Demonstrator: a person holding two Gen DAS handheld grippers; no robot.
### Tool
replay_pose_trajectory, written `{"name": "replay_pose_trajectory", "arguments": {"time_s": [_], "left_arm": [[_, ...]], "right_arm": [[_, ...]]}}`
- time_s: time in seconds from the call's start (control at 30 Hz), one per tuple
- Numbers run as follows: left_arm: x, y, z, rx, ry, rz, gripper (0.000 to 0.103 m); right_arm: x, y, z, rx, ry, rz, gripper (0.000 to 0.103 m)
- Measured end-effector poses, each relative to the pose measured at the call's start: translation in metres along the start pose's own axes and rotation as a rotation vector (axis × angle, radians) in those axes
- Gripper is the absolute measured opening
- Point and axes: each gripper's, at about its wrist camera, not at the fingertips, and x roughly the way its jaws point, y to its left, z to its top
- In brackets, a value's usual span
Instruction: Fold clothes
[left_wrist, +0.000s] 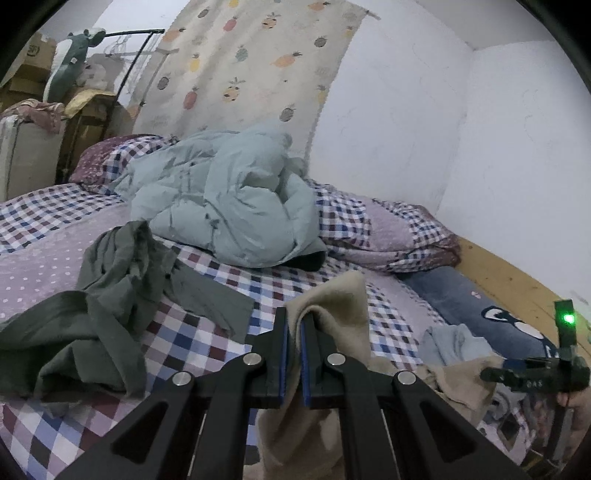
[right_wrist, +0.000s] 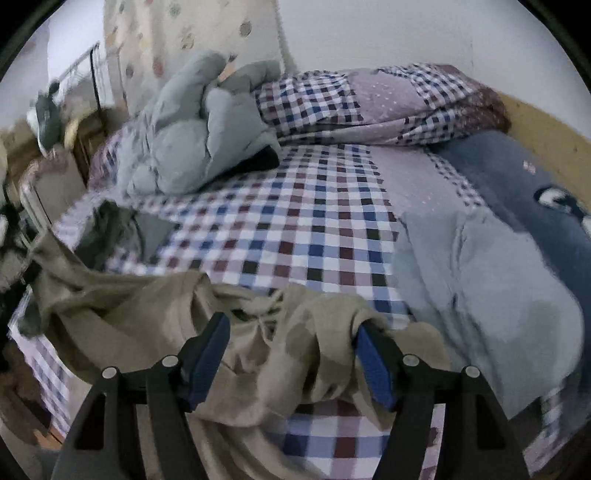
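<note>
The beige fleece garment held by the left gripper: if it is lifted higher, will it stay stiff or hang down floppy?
The beige fleece garment will probably hang floppy: it already droops over both sides of the shut left gripper. It looks light, since that thin pinch holds it. The open right gripper straddles loose folds, so the cloth would likely bunch if pushed.

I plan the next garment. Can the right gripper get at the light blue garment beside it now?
Probably yes. The right gripper is open, holding nothing, and the light blue garment lies uncovered just to its right. Only the beige garment lies under its fingers.
</note>
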Motion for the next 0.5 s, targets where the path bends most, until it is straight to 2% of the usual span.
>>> {"name": "replay_pose_trajectory", "arguments": {"time_s": [0.1,0.2,0.37,0.5], "left_arm": [[0.003,0.009,0.001,-0.032,0.001,0.042,0.005],[0.005,0.018,0.002,-0.069,-0.008,0.091,0.005],[0.009,0.030,0.002,-0.131,-0.013,0.173,0.005],[0.014,0.026,-0.002,-0.130,-0.002,0.184,0.005]], "right_arm": [[0.004,0.000,-0.005,-0.047,0.047,-0.054,0.072],[0.004,-0.011,-0.010,-0.033,0.066,-0.053,0.072],[-0.008,-0.033,-0.013,0.001,0.043,-0.072,0.072],[-0.018,-0.050,-0.015,0.028,0.023,-0.087,0.072]]}}
